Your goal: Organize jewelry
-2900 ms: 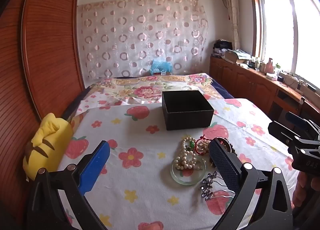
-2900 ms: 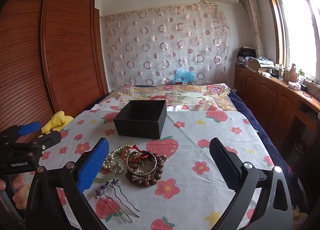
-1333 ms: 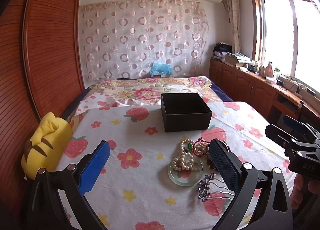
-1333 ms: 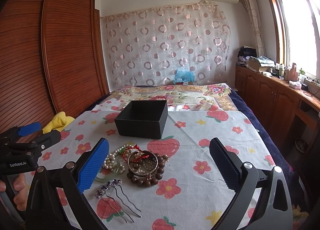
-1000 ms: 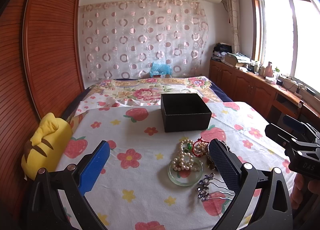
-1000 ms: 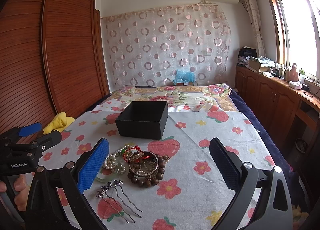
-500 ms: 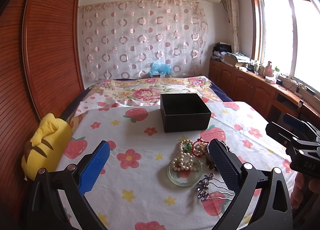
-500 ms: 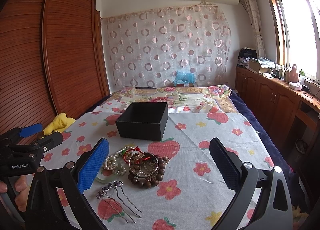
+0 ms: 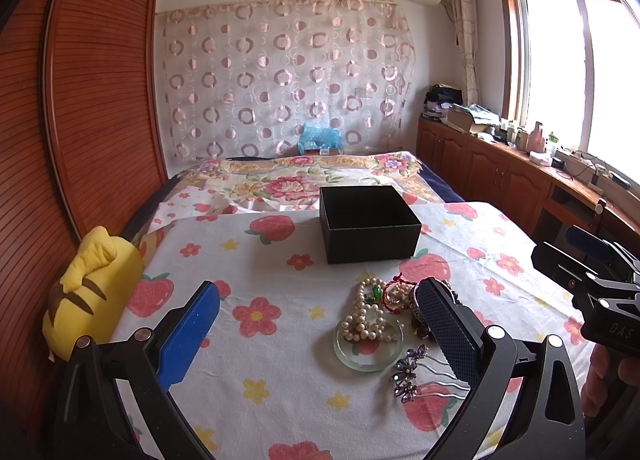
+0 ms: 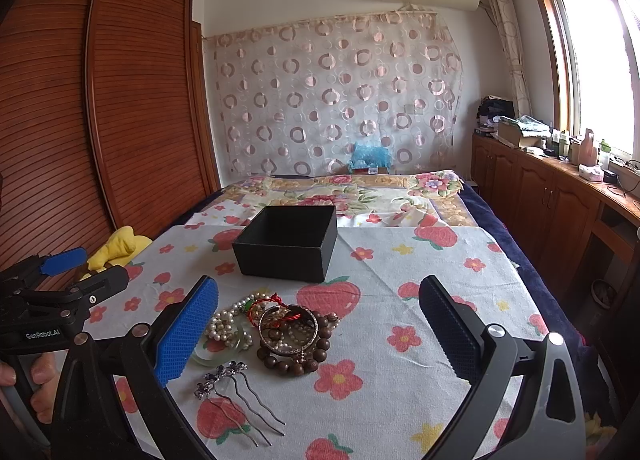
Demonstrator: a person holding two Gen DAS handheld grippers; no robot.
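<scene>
Fingers wide apart, empty on left gripper [image 9: 318,332] and right gripper [image 10: 318,334]. No real change lately: jewelry pile [image 10: 276,330] untouched before empty black box [image 10: 288,242]. Nothing sorted yet.

Black box [image 10: 286,246]: square, lid off, upright, w/ nothing visible inside, far side of the jewelry heap. Pearl strand [image 9: 366,320] draped partly over a pale green glass bangle [image 9: 369,356]. Red cord bracelet [image 10: 276,306] just behind. Metal bangle [image 10: 288,326] sits on a brown wooden bead bracelet [image 10: 296,360] (both touching). Purple-flower hair fork [image 10: 236,388] lies nearest, prongs flat.
</scene>
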